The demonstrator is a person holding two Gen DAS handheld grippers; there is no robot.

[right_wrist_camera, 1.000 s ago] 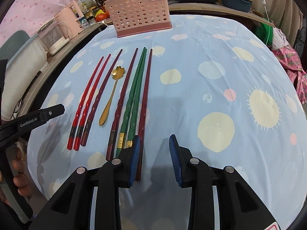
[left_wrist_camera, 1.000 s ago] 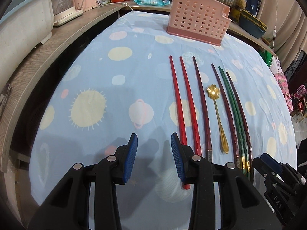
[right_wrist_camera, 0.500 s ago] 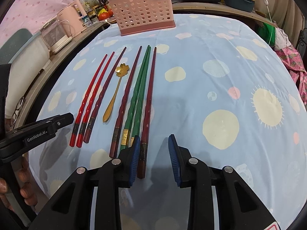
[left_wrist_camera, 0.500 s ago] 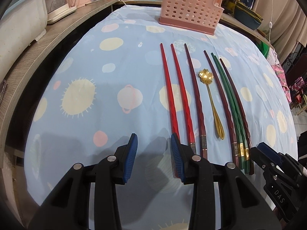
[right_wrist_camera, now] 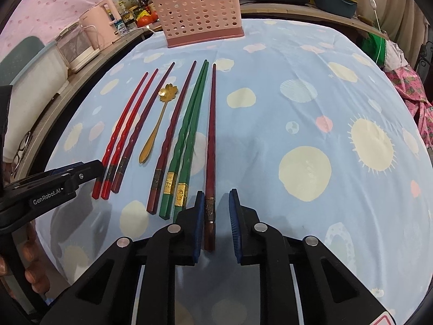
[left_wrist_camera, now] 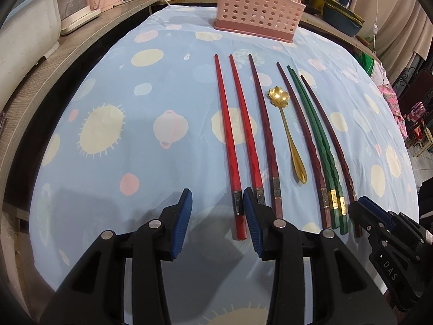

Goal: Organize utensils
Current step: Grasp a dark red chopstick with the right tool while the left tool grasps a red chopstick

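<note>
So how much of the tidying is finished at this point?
Nothing has been put away yet: the pink basket shows no utensils in it, and the red, dark red and green chopsticks and gold spoon all lie on the tablecloth. The open right gripper straddles the rightmost dark chopstick; the open left gripper is over a red one's end.

Both tongs have been brought forward toward 12 o'clock over the counter. The left tongs (left_wrist_camera: 217, 222), spread as before, now have the butt of the leftmost red chopstick (left_wrist_camera: 228, 140) between their pads. The right tongs (right_wrist_camera: 215, 226) have been shifted so that the rightmost dark red chopstick (right_wrist_camera: 211, 138) lies between their pads, untouched.
</note>
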